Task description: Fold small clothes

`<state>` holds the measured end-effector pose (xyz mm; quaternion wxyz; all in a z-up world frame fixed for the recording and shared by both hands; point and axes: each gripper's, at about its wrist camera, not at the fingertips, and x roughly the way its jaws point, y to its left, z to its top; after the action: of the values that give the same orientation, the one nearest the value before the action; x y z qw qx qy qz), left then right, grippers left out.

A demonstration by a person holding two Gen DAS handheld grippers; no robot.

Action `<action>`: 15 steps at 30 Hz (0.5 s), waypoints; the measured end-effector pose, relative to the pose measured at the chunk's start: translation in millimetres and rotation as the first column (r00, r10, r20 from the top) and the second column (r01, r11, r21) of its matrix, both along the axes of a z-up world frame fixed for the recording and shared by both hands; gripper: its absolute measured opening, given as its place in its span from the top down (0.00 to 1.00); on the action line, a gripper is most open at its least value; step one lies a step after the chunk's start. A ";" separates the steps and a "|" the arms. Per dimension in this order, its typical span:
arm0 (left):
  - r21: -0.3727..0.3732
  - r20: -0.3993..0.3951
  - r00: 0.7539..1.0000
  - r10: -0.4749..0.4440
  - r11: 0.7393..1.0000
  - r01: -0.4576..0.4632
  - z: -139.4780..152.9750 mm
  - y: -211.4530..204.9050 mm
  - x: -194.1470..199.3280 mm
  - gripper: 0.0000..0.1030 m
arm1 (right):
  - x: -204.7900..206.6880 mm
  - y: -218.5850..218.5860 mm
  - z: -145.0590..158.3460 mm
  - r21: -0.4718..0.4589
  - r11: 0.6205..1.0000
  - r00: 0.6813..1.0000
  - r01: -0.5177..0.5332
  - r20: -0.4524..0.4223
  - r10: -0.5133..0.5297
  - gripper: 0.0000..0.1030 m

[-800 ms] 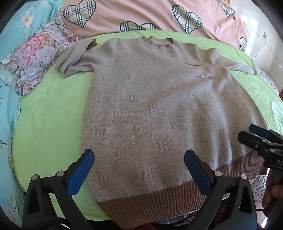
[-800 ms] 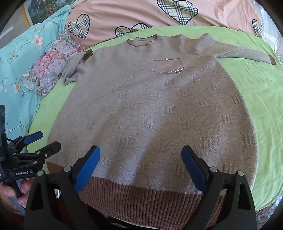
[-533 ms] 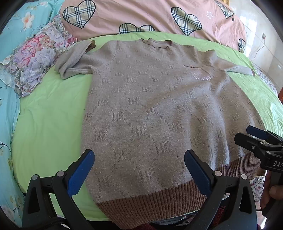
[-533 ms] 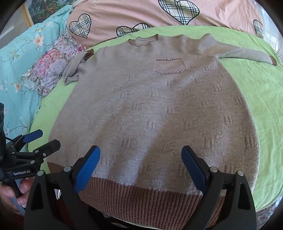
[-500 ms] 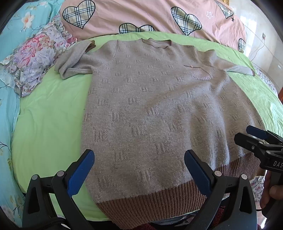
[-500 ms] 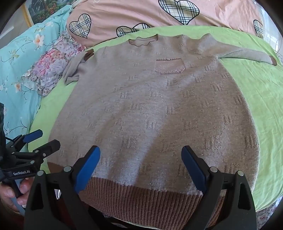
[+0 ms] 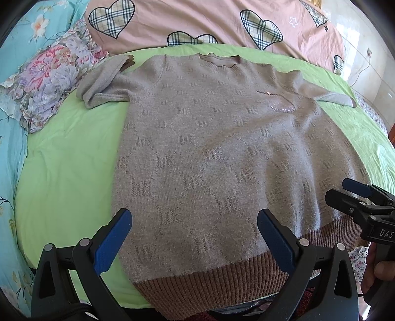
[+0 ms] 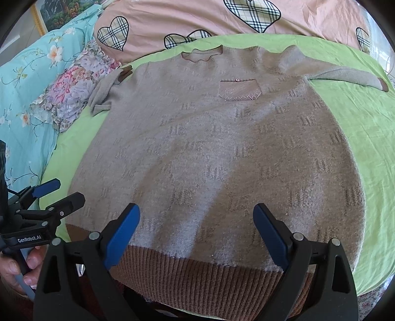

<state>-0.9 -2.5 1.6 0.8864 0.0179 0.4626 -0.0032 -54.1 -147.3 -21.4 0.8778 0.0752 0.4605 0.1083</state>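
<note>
A grey-brown sweater [image 7: 222, 153] lies spread flat, front up, on a bright green sheet [image 7: 66, 168] that covers the bed. Everything else is best placed from the sweater. Its ribbed brown hem [image 8: 202, 274] hangs at the near edge of the bed, and its neckline [image 8: 201, 54] points toward the far end. A small chest pocket [image 8: 239, 90] with a sparkly lower edge sits just below the neckline. One sleeve [image 7: 101, 86] is bunched up beside the sweater's shoulder, its cuff turned back; the other sleeve [image 8: 350, 77] stretches out flat across the sheet on the opposite side.

Beyond the neckline lies a pink quilt [image 7: 209, 22] printed with plaid hearts. Next to the bunched sleeve rests a floral pillow [image 7: 47, 81], and past that a turquoise flowered cover [image 8: 27, 81]. Beyond the outstretched sleeve there is a pale tiled wall [image 7: 365, 59] with a cord hanging from a socket. A framed picture [image 8: 56, 13] shows in the corner behind the turquoise cover.

The left tongs [image 7: 195, 234] hover over the hem near one bottom corner, spread wide apart and holding nothing. The right tongs [image 8: 197, 227] hover over the hem toward the other corner, likewise wide apart and empty.
</note>
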 end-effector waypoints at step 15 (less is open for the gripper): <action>0.023 -0.017 1.000 -0.001 1.000 0.002 0.7 0.0 0.4 0.01 | 0.2 -3.7 -0.8 0.006 1.000 0.999 -0.003 0.037 0.003 0.10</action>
<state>-0.5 -2.6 2.3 0.8822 0.0283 0.4700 0.0012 -53.9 -151.0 -22.3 0.8859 0.0749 0.4438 0.1124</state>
